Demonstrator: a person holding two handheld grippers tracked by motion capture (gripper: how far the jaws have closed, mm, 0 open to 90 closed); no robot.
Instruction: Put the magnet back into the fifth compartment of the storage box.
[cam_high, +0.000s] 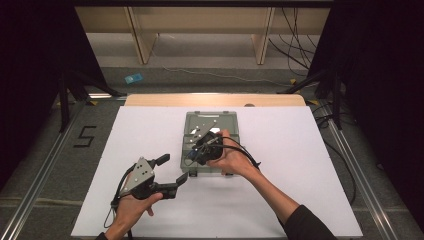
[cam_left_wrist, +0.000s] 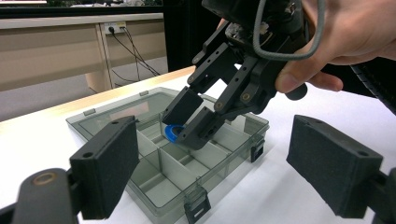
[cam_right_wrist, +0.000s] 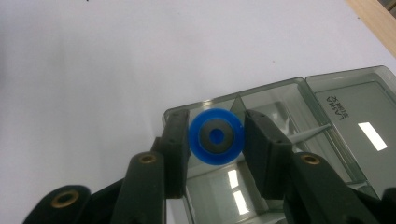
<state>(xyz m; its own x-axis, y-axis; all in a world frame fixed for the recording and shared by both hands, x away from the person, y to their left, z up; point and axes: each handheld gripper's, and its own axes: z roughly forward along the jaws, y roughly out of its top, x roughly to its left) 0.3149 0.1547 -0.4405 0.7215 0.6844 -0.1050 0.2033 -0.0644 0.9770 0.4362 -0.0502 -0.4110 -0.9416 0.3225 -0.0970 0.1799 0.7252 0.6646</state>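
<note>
One blue plastic ring (cam_right_wrist: 215, 136) was clamped by the right gripper (cam_right_wrist: 215, 140) above one translucent grey compartment box (cam_high: 231, 121); the left gripper (cam_high: 172, 169) stood wide open, empty.

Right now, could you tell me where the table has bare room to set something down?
The white sheet is bare right of the organizer box, and left of it up to the far edge. Crowded: the box itself, under the right gripper, and the near-left, where the left gripper hovers.
</note>
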